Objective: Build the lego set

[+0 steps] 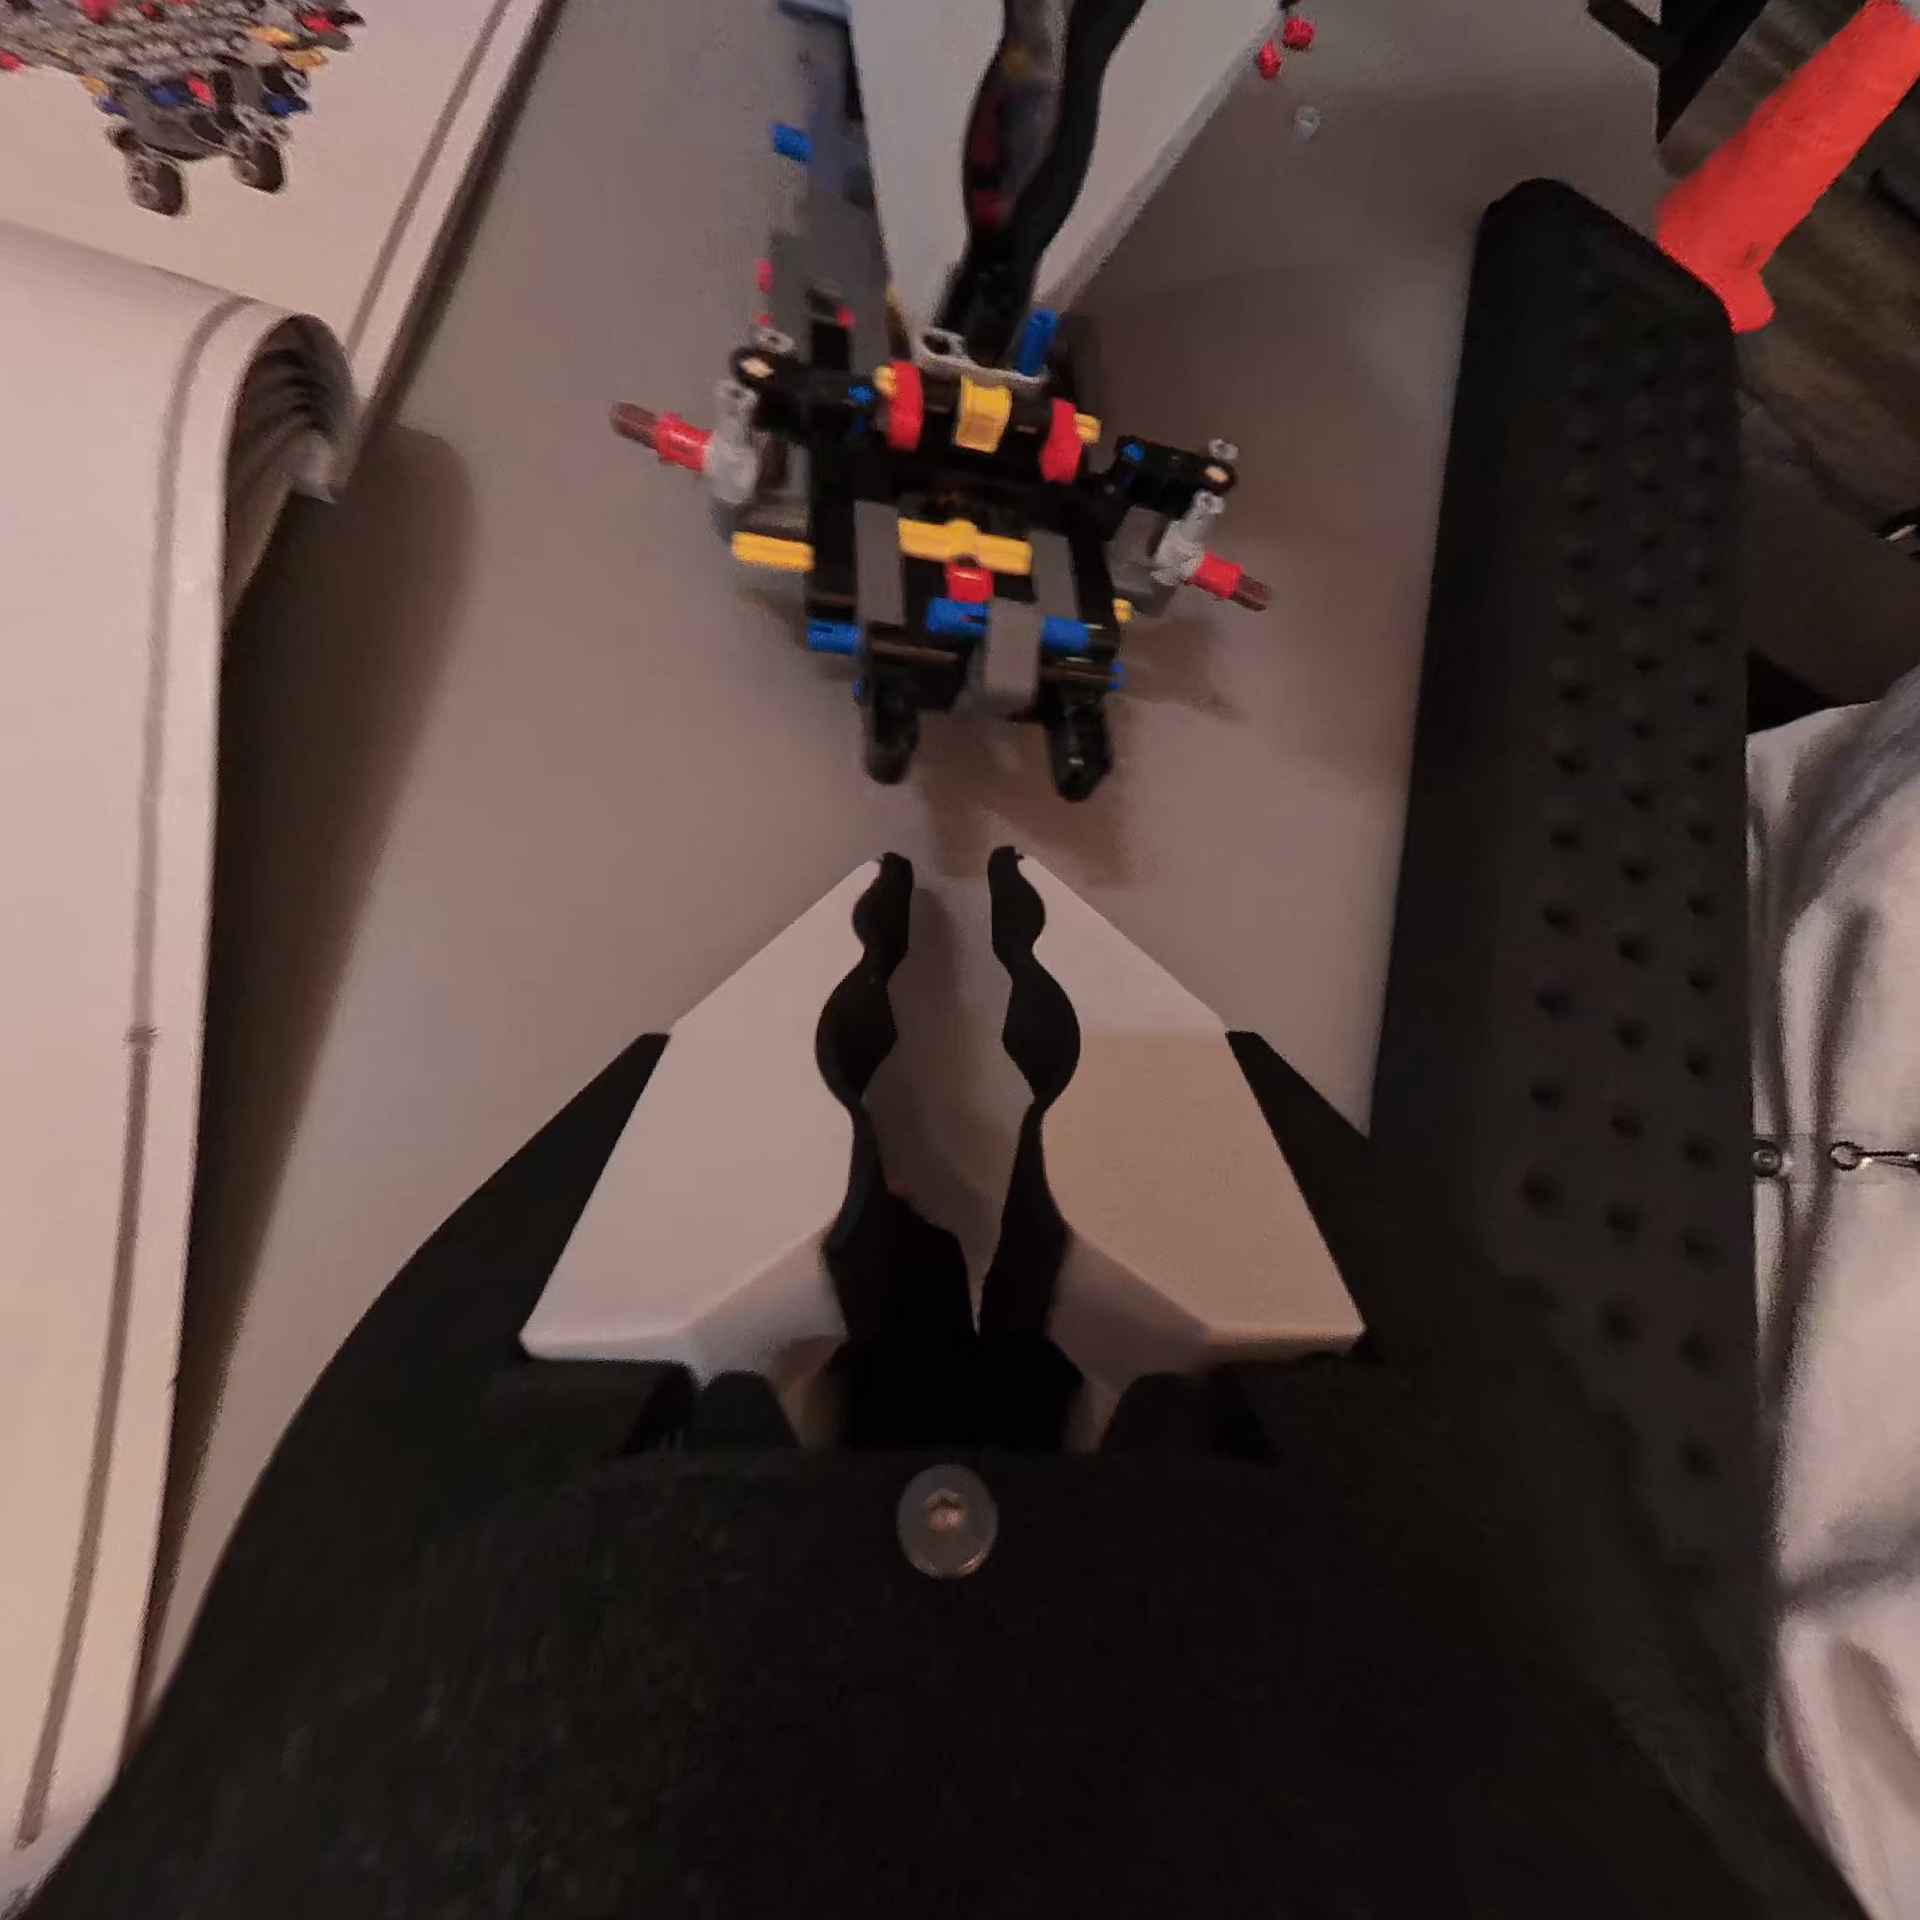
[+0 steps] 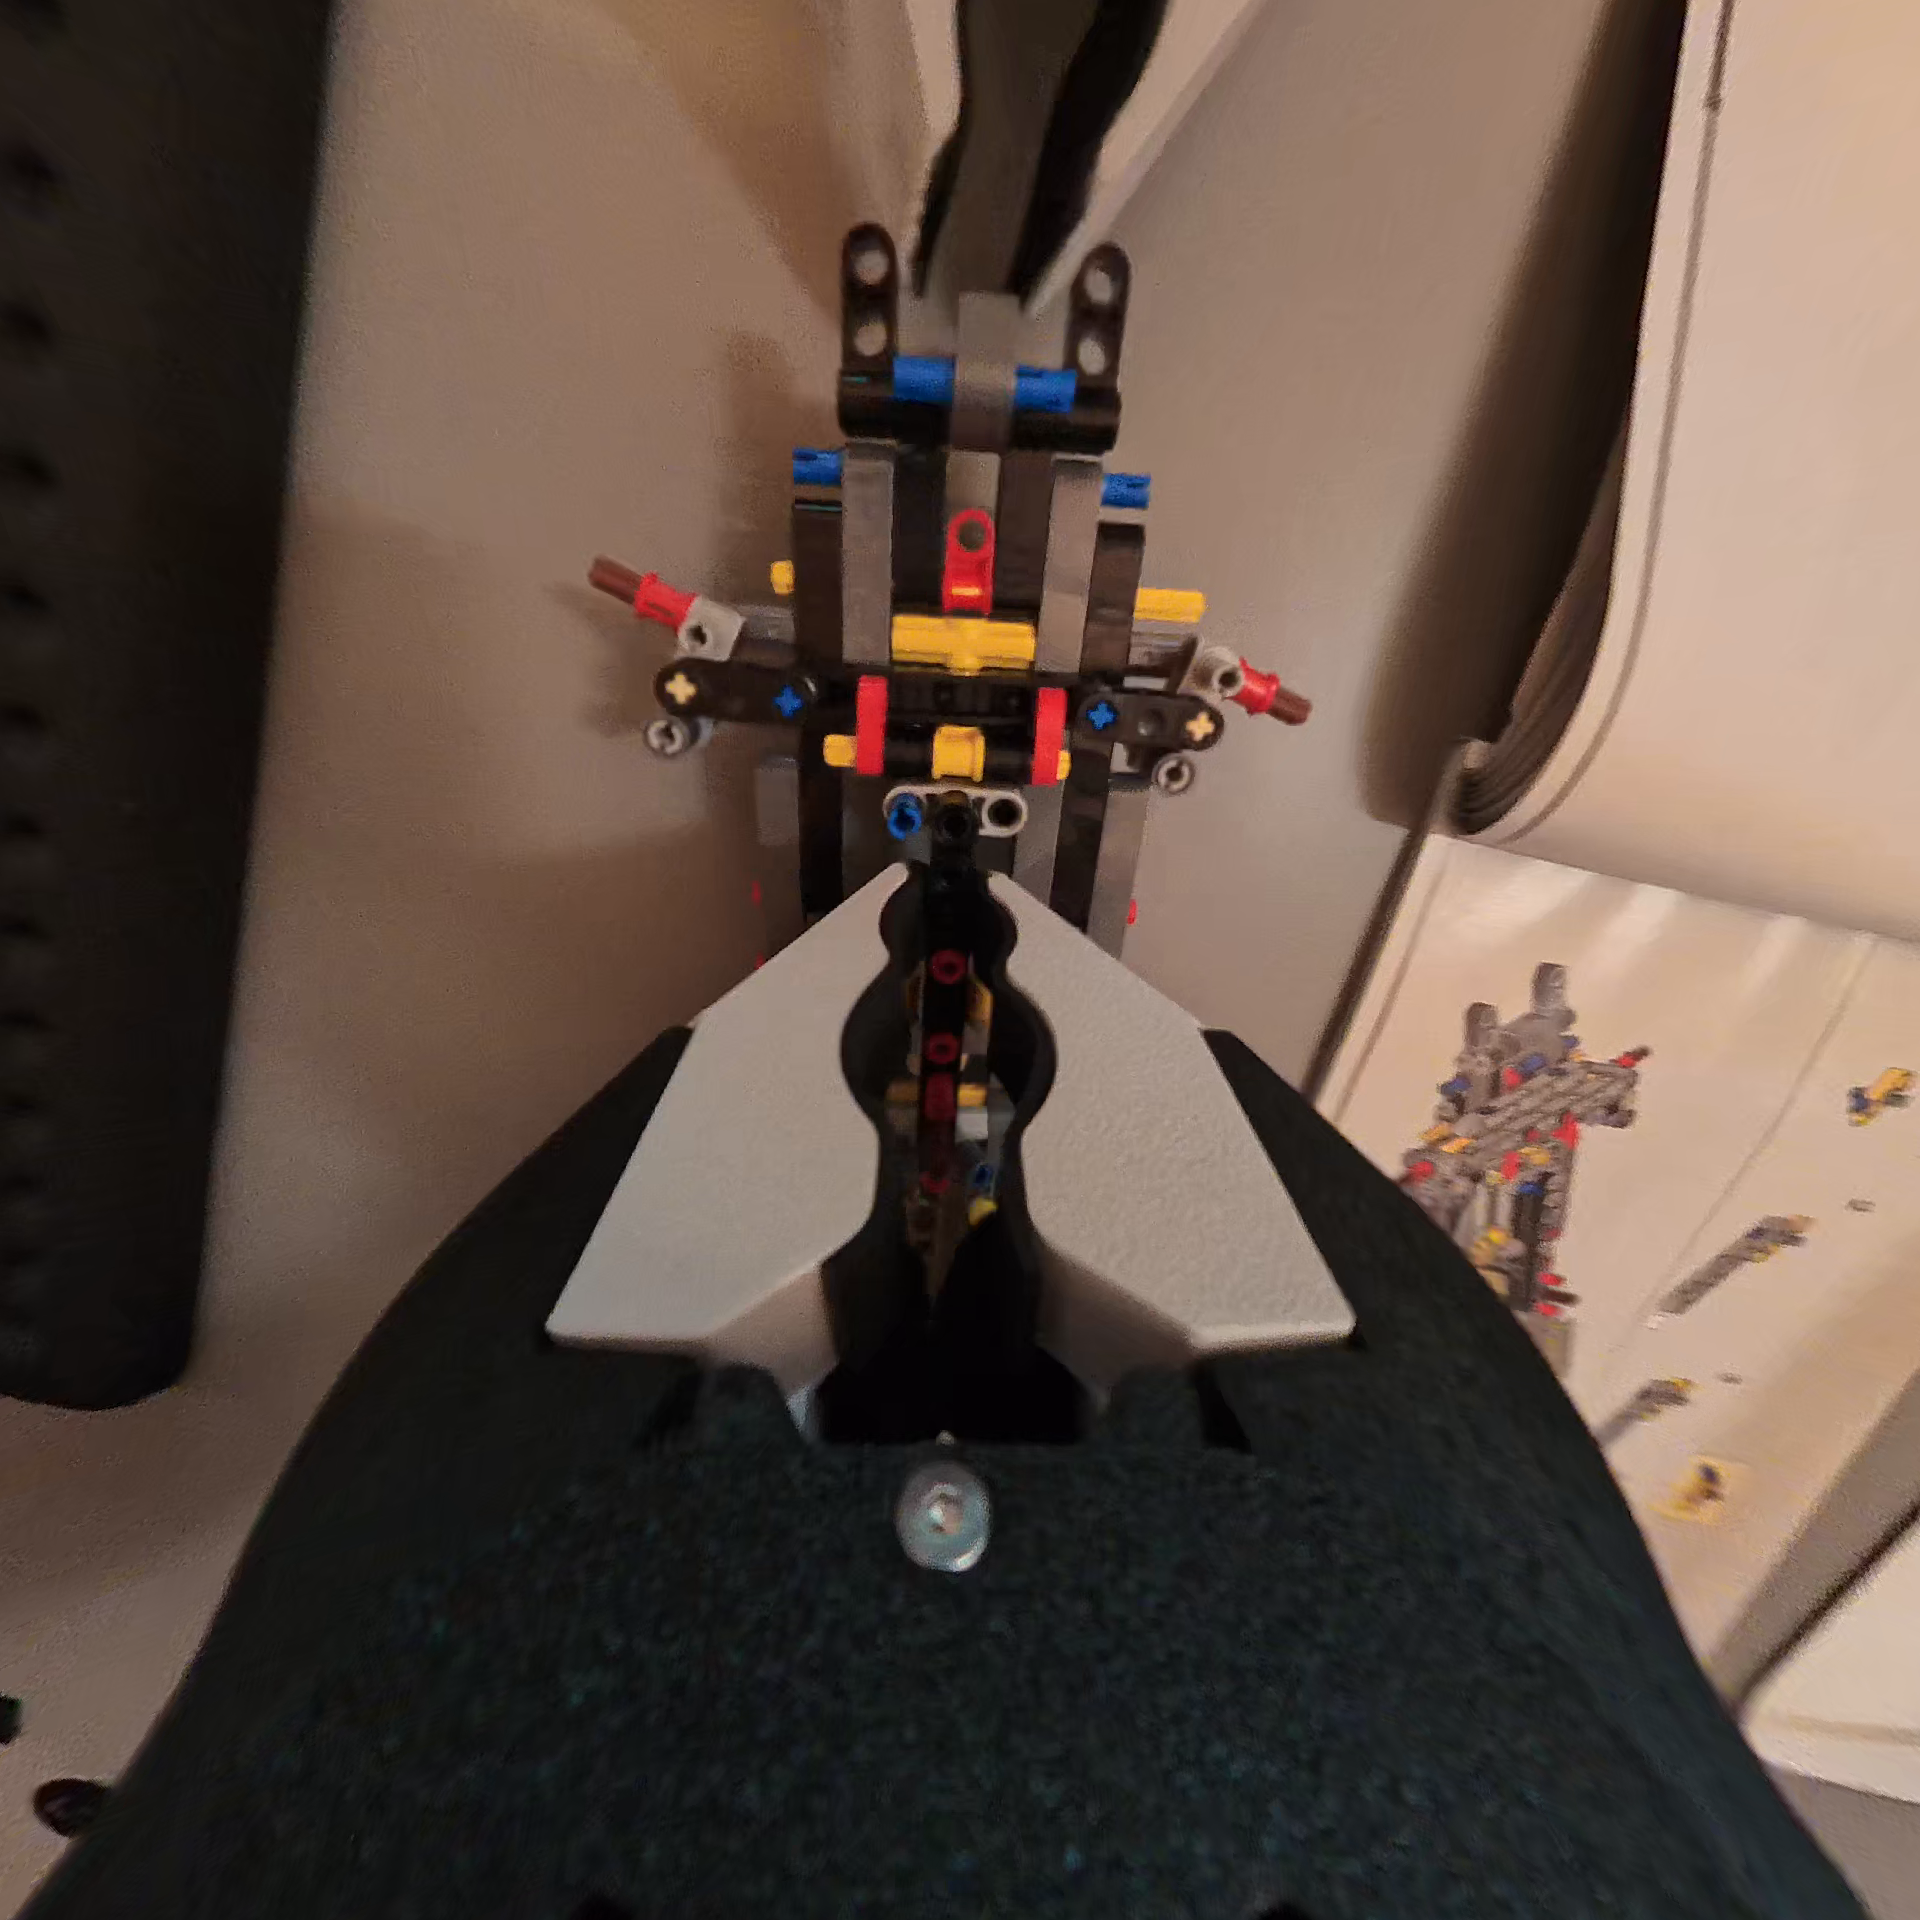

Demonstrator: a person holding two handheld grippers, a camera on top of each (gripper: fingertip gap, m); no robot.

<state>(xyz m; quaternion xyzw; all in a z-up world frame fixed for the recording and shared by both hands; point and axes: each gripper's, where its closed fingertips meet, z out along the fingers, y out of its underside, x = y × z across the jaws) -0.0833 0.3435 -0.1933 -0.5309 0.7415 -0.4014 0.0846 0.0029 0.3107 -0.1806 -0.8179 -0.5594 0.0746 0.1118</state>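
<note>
On the far left in the left wrist view lies an open instruction book (image 1: 125, 727), its pages curling up, with a picture of a car on the page at the top. It rests on a pale table (image 1: 540, 831). Next comes the left gripper (image 1: 948, 862). Its two black wavy fingers (image 1: 868, 997) stand a little apart and nothing is between them. The tips are near the lego model (image 1: 935, 540) but do not touch it.

The lego model is in the middle of the table. It is mostly black and grey, with yellow, red and blue bits, and a red peg sticks out on each side. At its far end the right gripper (image 1: 1013, 177) comes in from the top and holds it. Further right lies a long black mat (image 1: 1590, 831) with rows of little bumps. An orange handle (image 1: 1787, 145) sits past its top corner. At the right edge shows a person's pale sleeve (image 1: 1839, 1143).

In the right wrist view the black mat (image 2: 94, 727) is on the left. In the middle, the right gripper (image 2: 948, 894) is closed tight on the near end of the lego model (image 2: 951, 644), and a black beam with red pins runs down between its fingers (image 2: 883, 1039). The left gripper (image 2: 1029, 135) shows blurry at the top, past the far end of the model. On the right lies the instruction book (image 2: 1662, 1195), showing build pictures
</note>
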